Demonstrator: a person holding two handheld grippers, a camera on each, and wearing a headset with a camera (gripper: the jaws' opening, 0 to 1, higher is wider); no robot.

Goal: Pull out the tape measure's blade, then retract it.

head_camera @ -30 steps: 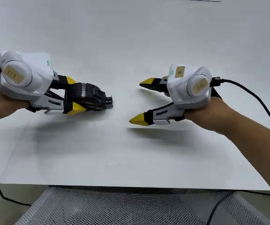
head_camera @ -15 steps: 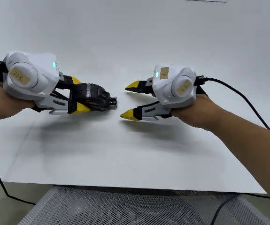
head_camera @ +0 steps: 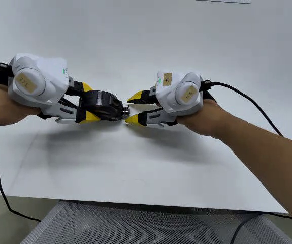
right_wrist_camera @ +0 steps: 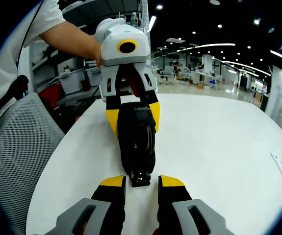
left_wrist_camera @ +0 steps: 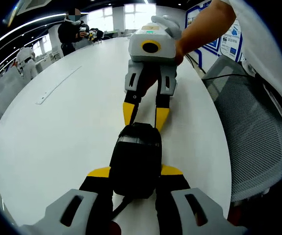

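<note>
White table (head_camera: 186, 30), two grippers nose to nose: we line up to catch the hook.
Our left gripper (head_camera: 88, 103) clenches the tape (head_camera: 104, 105), seemingly lifted just off the table; our right gripper (head_camera: 133, 108) is spread, tips flanking the hook (right_wrist_camera: 140, 180). We should pinch the hook squarely, then draw straight away while the left holds firm. Black, ribbed, compact tape, nothing drawn out yet.

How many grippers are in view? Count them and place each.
2. The left gripper is shut on the tape measure; the right gripper, open, flanks its front end. None seems hidden.
</note>
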